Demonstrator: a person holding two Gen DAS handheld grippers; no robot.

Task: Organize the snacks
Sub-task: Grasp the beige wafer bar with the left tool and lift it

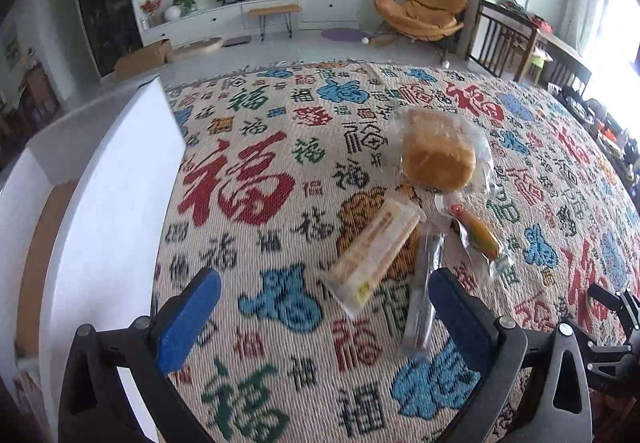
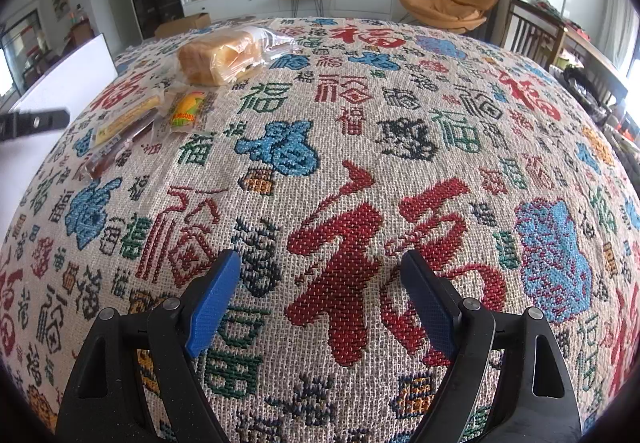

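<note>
Four wrapped snacks lie in a loose cluster on the patterned cloth [image 1: 280, 179] that covers the counter: a bread loaf in a clear bag [image 1: 438, 155], a pale flat packet [image 1: 376, 247], a thin dark stick in clear wrap [image 1: 424, 283], and a small sausage-like pack with red and green print [image 1: 476, 231]. The packet and the stick touch or overlap along their edges, and the loaf sits just beyond them.

The left gripper [image 1: 324, 307] hangs above the cloth with its jaws wide apart and nothing between them. The stick's near end lies just ahead of its right-hand finger, and the stick's long axis runs roughly away from the camera, tilted a little to the right (so the jaws would straddle its thin width rather than its length). The pale packet lies diagonally, just left of the stick.

The right gripper [image 2: 320, 299] also has its jaws spread and empty, over bare cloth, with the snacks well apart from it toward the far left. The left is clearly the nearer of the two.

A white box [image 1: 108, 203] with an open top stands at the left gripper's left side, probably where the snacks belong.
</note>
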